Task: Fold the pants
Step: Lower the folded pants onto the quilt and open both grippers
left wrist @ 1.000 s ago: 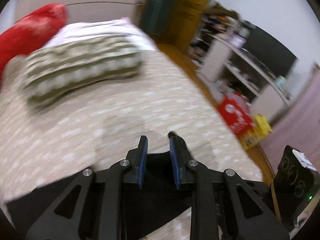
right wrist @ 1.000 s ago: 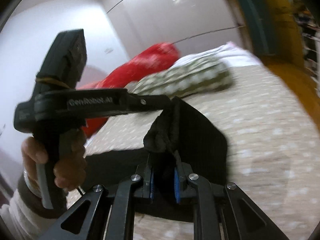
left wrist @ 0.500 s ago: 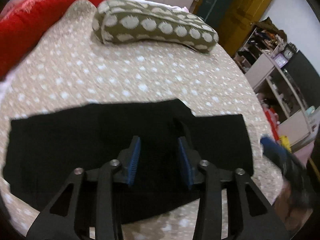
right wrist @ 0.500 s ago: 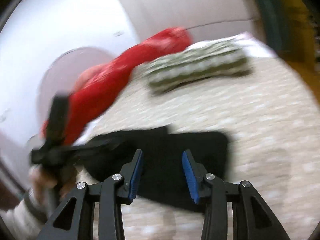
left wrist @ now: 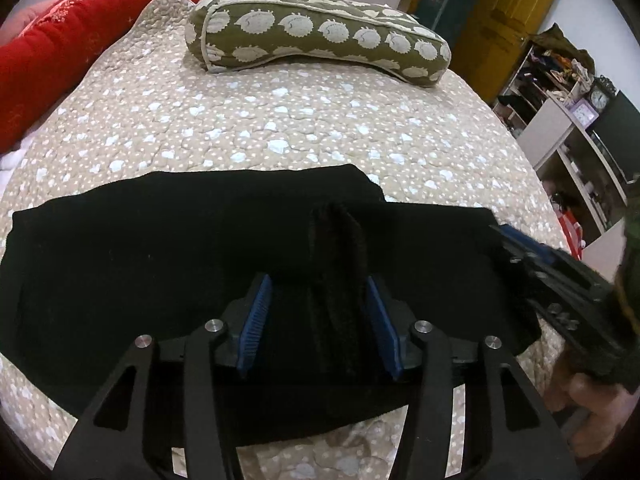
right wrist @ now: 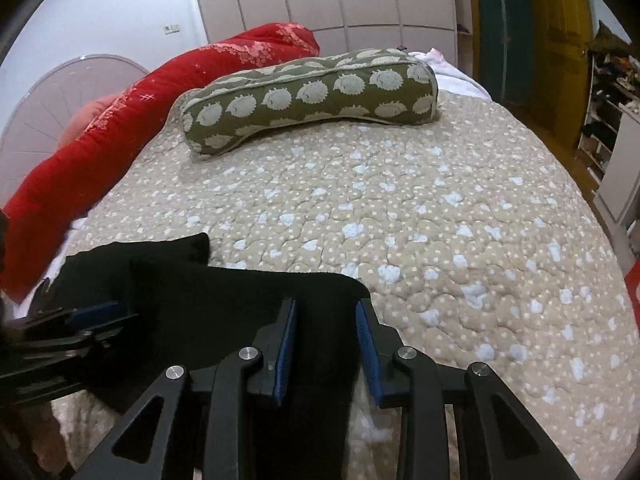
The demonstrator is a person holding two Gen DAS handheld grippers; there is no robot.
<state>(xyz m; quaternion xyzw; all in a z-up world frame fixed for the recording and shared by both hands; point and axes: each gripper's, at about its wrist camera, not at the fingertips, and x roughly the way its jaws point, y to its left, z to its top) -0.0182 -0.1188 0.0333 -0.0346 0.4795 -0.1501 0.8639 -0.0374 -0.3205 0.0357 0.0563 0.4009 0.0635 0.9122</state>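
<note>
The black pants (left wrist: 160,264) lie flat across the near part of the bed, with a raised ridge of cloth (left wrist: 338,248) in the middle. My left gripper (left wrist: 316,300) is open just above the pants, its blue pads on either side of that ridge without pinching it. My right gripper (right wrist: 325,322) is open over the right end of the pants (right wrist: 240,304). The right gripper also shows in the left wrist view (left wrist: 520,246) at the pants' right edge. The left gripper shows at the left edge of the right wrist view (right wrist: 80,320).
The bed has a beige quilt with pale spots (right wrist: 400,200). An olive bolster pillow (left wrist: 320,36) lies at the far side, and a red duvet (left wrist: 60,52) along the left. Shelves and a cabinet (left wrist: 560,120) stand off the bed's right side.
Both grippers let go of the pants and opened. The pants, held up a second ago, now lie flat on the bed, and both grippers have lowered over them.
</note>
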